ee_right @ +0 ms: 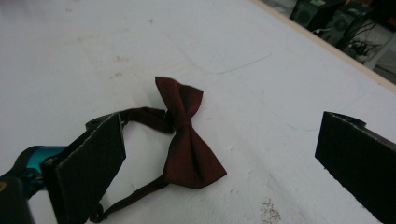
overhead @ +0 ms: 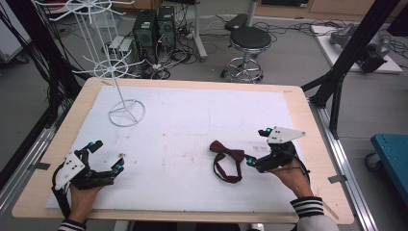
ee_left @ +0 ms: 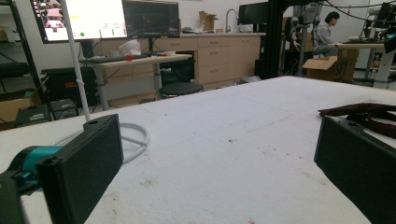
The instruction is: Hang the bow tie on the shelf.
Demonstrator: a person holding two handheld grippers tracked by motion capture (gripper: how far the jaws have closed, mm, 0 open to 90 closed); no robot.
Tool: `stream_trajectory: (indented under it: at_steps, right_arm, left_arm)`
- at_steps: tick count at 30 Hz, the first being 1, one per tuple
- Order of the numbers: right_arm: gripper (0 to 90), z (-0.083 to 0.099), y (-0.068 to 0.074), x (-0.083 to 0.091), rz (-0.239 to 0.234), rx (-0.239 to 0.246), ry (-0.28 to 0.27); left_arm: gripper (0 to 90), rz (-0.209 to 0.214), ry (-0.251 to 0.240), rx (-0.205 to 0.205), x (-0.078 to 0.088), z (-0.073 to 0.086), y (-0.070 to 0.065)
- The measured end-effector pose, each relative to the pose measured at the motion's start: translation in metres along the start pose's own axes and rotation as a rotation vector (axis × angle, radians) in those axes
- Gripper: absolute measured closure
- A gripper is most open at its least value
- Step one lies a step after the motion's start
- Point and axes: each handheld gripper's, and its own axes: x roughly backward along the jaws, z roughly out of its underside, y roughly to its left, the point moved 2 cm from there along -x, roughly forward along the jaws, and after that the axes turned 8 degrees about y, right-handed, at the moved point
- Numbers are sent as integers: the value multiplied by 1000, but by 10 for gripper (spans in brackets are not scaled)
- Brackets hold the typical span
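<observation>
Dark red bow tie (ee_right: 187, 140), white mat (overhead: 192, 120), black jaws, striped sleeve (overhead: 308, 206)

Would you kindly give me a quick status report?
Both hand-held grippers open, left and right. Dark red fabric bow tie lying flat beside right. Nothing in the way.

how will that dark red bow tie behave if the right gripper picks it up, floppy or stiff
Probably floppy: the bow tie is thin fabric lying flat, and its strap curls loosely on the white mat, so it would likely dangle. It looks light, so a push may slide or bunch it. The open right gripper sits beside it.
</observation>
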Motion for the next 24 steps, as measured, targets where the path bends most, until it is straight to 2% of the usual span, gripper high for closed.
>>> stream_trajectory:
  at_steps: [10,13,17,18,22,24]
  right_arm:
    - [9,-12,-1,-23,-62,78,155]
    - [9,-14,-1,-30,-65,109,209]
    - [9,-14,-2,-38,-84,109,248]
    - [9,-15,-3,-40,-89,115,274]
    - [9,-14,-3,-45,-94,118,291]
    - [56,-13,-4,-48,-97,123,316]
  left_arm:
    - [18,1,0,0,0,0,0]
    - [17,0,-1,1,0,0,0]
    - [17,0,-1,1,0,0,0]
    - [18,1,-1,2,0,0,0]
    - [17,-1,-1,1,0,0,0]
    - [18,0,-1,1,0,0,0]
